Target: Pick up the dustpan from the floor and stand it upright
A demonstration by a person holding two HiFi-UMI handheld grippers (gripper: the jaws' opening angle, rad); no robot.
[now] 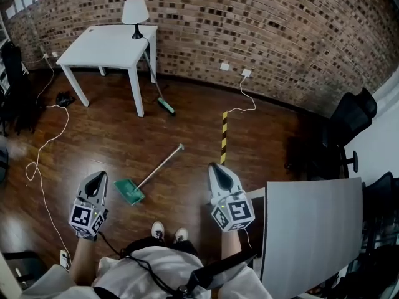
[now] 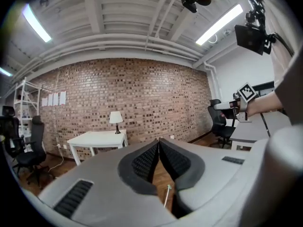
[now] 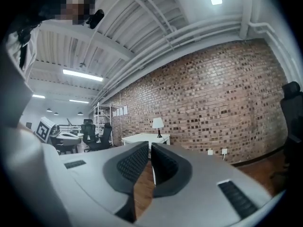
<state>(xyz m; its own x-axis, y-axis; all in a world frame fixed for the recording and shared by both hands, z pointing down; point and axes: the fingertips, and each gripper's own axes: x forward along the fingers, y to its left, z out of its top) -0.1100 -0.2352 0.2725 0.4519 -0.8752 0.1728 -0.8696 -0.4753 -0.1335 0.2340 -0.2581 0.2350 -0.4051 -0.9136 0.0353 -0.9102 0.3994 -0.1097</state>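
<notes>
The green dustpan (image 1: pixel 129 192) lies flat on the wooden floor, its long pale handle (image 1: pixel 163 164) running up and to the right. In the head view my left gripper (image 1: pixel 95 178) hovers just left of the pan. My right gripper (image 1: pixel 214 168) hangs to the right of the handle. Neither touches the dustpan. The left gripper (image 2: pixel 158 142) has its tips together and a bit of the handle (image 2: pixel 167 196) shows below them. My right gripper (image 3: pixel 149 146) has a narrow slit between its pads, with nothing in it.
A white table (image 1: pixel 106 45) with a lamp (image 1: pixel 134 14) stands by the brick wall, and a broom (image 1: pixel 163 104) leans on it. A grey desk (image 1: pixel 312 229) is close on the right, with black chairs (image 1: pixel 352 114) behind it. Cables (image 1: pixel 43 161) trail at the left. Striped tape (image 1: pixel 223 136) marks the floor.
</notes>
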